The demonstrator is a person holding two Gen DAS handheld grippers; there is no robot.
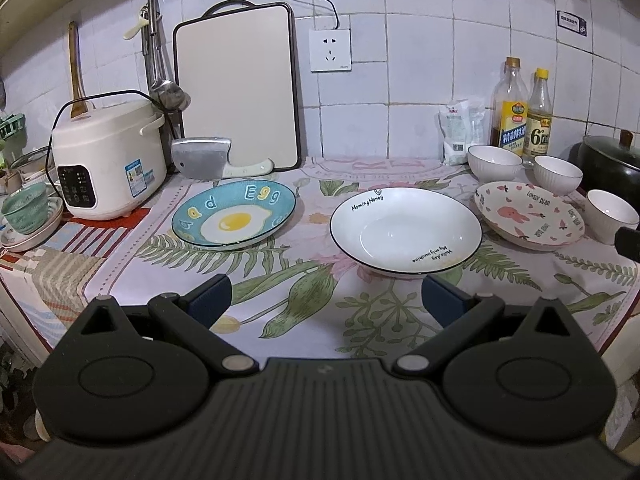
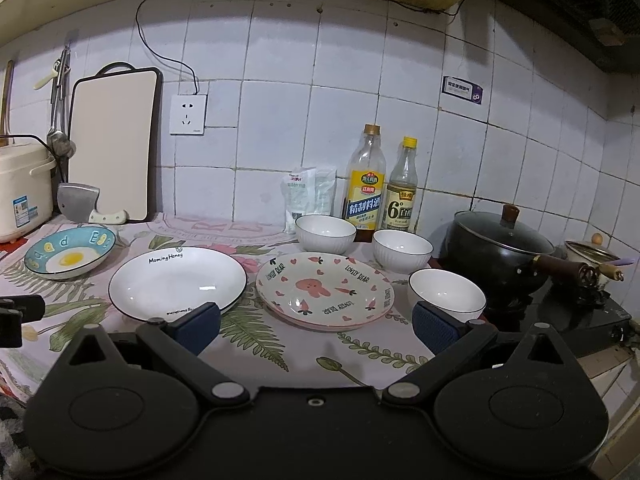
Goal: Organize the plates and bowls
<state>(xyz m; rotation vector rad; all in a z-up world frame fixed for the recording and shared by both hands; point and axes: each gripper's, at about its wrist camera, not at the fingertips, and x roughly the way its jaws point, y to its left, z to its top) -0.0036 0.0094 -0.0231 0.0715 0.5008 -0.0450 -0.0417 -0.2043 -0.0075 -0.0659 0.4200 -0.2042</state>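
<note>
Along the counter's back-right edge sit three white bowls (image 2: 325,233); three plates (image 2: 178,280) line its middle. Both your left gripper (image 1: 326,300) and right gripper (image 2: 316,322) gape, empty. Glazed ceramic: rigid, slick, breakable; pinch rims.

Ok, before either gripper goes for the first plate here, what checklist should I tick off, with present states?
1. Left gripper open, nothing held: ok.
2. Right gripper open, nothing held: ok.
3. Three plates lie apart, unstacked: egg plate, white plate, pink plate: ok.
4. Three white bowls upright, empty: ok.
5. Cleaver behind the egg plate, not touching it: ok.
6. Where the stack should go: cannot tell.
</note>
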